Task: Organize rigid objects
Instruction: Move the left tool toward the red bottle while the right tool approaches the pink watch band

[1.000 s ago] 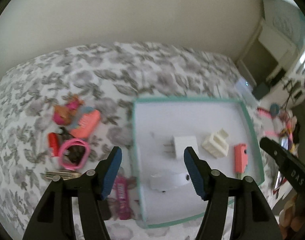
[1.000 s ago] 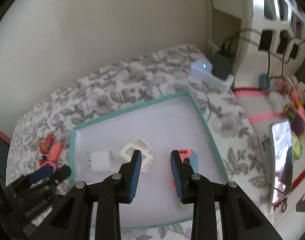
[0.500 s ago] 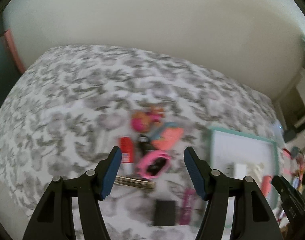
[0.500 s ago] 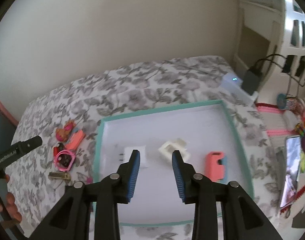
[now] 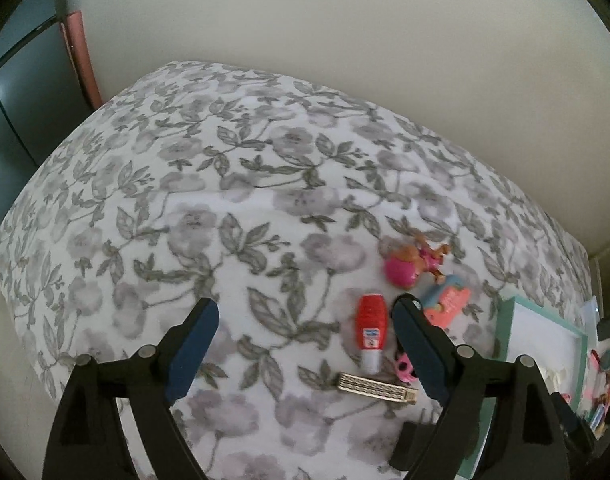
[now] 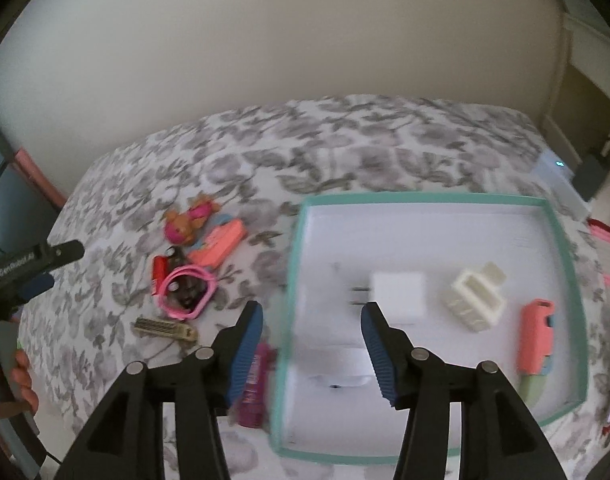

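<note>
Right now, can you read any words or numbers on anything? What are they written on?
"GenRobot.AI" in white letters: on the side of the black left gripper, seen from the right wrist.
Small red tube with a blue and white label: label too small to read.
Dark pink flat packet with pale lettering: too blurred to read.
Coral pink flat plastic toy: raised marks, unreadable.
Nothing else shows writing.

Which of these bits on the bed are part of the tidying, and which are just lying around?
Part of the job:
teal-rimmed white tray
white plug charger
red tube
pink ring
gold hair clip

Just lying about:
white box with a green light
floral bedspread
</note>
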A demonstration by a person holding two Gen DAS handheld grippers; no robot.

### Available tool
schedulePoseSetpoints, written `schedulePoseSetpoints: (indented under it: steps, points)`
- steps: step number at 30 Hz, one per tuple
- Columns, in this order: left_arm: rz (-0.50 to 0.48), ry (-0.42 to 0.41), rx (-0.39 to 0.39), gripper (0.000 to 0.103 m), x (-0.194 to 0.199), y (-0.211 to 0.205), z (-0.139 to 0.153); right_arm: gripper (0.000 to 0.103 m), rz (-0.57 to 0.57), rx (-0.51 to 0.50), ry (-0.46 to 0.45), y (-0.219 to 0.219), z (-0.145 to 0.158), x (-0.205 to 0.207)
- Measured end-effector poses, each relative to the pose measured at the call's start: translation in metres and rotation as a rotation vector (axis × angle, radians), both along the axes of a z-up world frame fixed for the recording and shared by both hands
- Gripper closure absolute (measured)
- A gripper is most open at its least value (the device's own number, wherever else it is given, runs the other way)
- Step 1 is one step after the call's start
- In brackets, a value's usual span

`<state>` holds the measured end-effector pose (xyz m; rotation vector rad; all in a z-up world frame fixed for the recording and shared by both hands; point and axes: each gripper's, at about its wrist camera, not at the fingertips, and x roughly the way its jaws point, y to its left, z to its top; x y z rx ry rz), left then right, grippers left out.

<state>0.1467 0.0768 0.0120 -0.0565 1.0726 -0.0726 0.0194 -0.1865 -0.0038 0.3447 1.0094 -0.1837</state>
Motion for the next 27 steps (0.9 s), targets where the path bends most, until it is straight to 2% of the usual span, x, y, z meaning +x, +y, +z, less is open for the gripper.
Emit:
schedulePoseSetpoints:
  steps: [1, 4, 11, 13, 14, 21, 27]
  points:
    - [0.005, -0.002, 0.003, 0.013, 0.002, 0.003, -0.002, 0.043, 0.015, 0.004, 0.000, 0.006, -0.001, 0.004]
    - [0.016, -0.008, 0.006, 0.003, 0.008, 0.006, -0.005, 0.034, 0.050, 0.006, -0.004, 0.020, -0.004, 0.012]
    - [0.016, -0.026, -0.004, 0.002, 0.020, 0.005, -0.014, 0.018, 0.123, -0.004, -0.007, 0.045, -0.012, 0.034]
    - [0.007, -0.009, 0.005, 0.002, 0.023, 0.000, -0.020, 0.005, 0.135, -0.010, -0.008, 0.051, -0.015, 0.042]
    - [0.000, 0.008, 0.005, 0.002, 0.025, -0.003, -0.024, 0.003, 0.142, -0.017, -0.006, 0.053, -0.017, 0.045]
    - [-0.015, 0.122, -0.025, 0.002, 0.041, -0.011, -0.052, 0.002, 0.201, -0.005, 0.024, 0.070, -0.038, 0.068]
    - [-0.033, 0.181, -0.046, 0.002, 0.048, -0.016, -0.070, 0.002, 0.212, 0.022, 0.048, 0.076, -0.057, 0.079]
